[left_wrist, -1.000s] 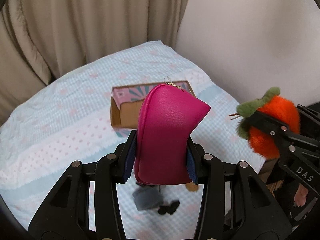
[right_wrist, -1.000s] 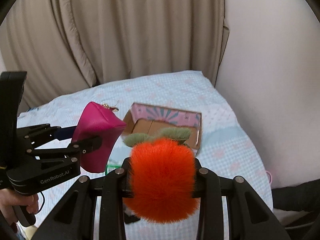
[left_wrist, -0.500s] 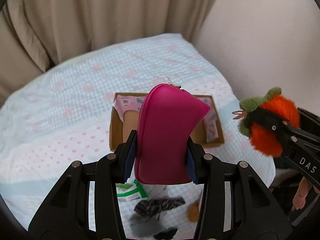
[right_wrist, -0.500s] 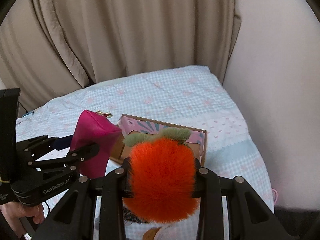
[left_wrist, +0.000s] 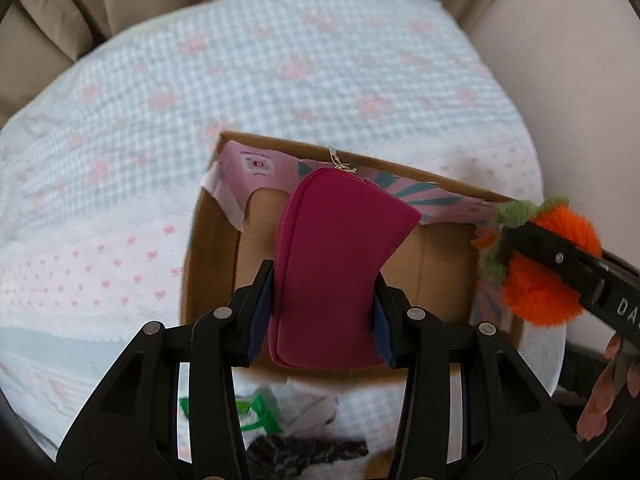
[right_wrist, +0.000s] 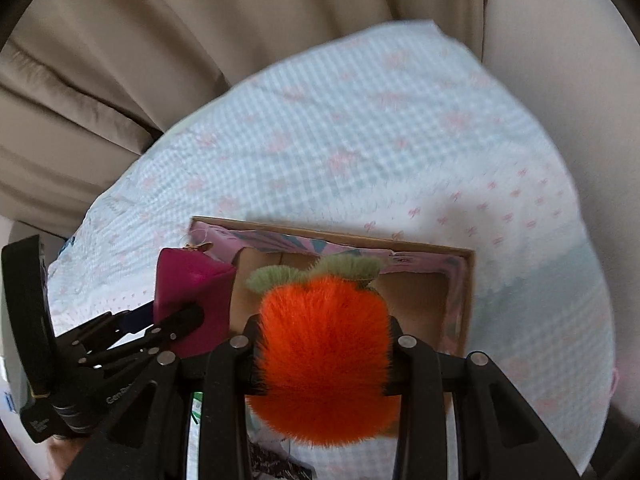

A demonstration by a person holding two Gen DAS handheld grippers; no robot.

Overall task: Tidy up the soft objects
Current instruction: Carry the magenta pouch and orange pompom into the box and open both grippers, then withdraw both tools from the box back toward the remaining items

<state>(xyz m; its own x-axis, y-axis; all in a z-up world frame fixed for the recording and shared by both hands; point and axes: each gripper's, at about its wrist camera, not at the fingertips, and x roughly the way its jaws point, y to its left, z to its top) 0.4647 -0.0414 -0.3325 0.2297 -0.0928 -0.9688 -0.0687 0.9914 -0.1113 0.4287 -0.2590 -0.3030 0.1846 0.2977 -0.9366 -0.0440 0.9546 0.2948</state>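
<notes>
My left gripper (left_wrist: 322,312) is shut on a magenta zip pouch (left_wrist: 336,264) and holds it above the open cardboard box (left_wrist: 208,240). The pouch also shows in the right wrist view (right_wrist: 192,300). My right gripper (right_wrist: 322,352) is shut on a fluffy orange plush with green leaves (right_wrist: 324,356) and holds it over the box's near side (right_wrist: 466,300). In the left wrist view the plush (left_wrist: 548,276) hangs at the box's right edge. The box has a pink patterned lining and brown floor.
The box lies on a bed with a pale blue checked and pink-dotted cover (left_wrist: 160,92). Beige curtains (right_wrist: 200,40) hang behind. Small items, one green (left_wrist: 256,412) and one dark (left_wrist: 304,450), lie on the bed below the left gripper.
Both grippers have moved forward and tilted down over the box, still holding pouch and plush. The box now looks larger and lies directly beneath them.
</notes>
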